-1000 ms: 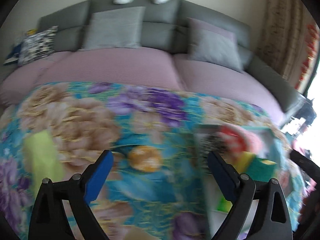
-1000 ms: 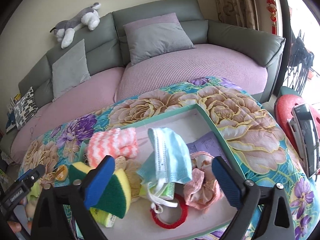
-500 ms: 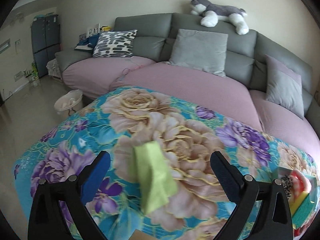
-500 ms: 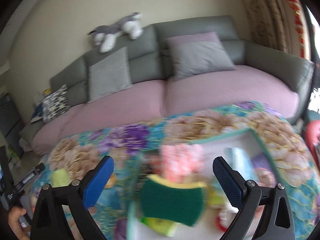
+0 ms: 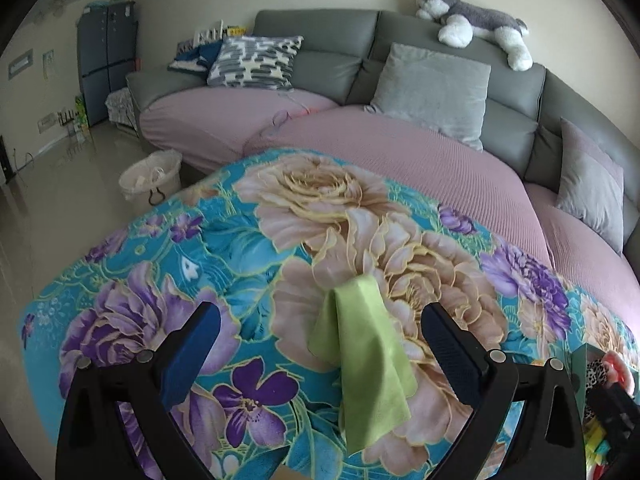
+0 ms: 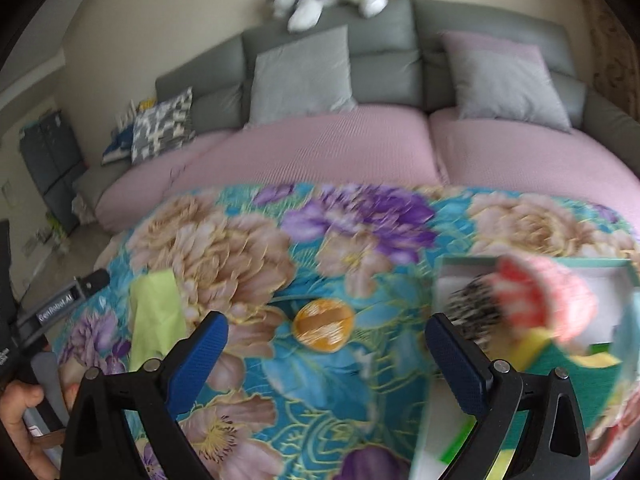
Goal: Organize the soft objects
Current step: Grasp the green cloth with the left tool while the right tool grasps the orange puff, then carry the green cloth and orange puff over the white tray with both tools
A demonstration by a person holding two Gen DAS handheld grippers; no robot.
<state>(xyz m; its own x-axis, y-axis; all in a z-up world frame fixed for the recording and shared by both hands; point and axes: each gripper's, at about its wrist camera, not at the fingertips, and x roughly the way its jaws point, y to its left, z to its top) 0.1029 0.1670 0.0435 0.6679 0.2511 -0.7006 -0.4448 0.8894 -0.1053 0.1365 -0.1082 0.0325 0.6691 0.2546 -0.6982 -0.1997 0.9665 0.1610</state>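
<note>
A lime-green cloth (image 5: 366,364) lies crumpled on the floral tablecloth (image 5: 224,240), between the fingers of my left gripper (image 5: 320,344), which is open and empty above it. The cloth also shows in the right wrist view (image 6: 154,316). My right gripper (image 6: 328,356) is open and empty over a round orange-and-tan soft item (image 6: 323,324). To its right a teal-rimmed box (image 6: 468,264) holds soft things: a pink-and-red knit piece (image 6: 556,300), a spotted black-and-white item (image 6: 472,312) and a green-and-yellow sponge (image 6: 560,364).
A grey sofa with pink seat covers (image 5: 400,152) curves behind the table, with grey cushions and a plush husky (image 5: 472,16) on its back. A white basket (image 5: 150,178) stands on the floor at left. The left gripper's body (image 6: 60,304) shows at the right view's left edge.
My left gripper has swung left from the box to the green cloth and closed in on it. My right gripper has swung left off the box to the orange round item.
</note>
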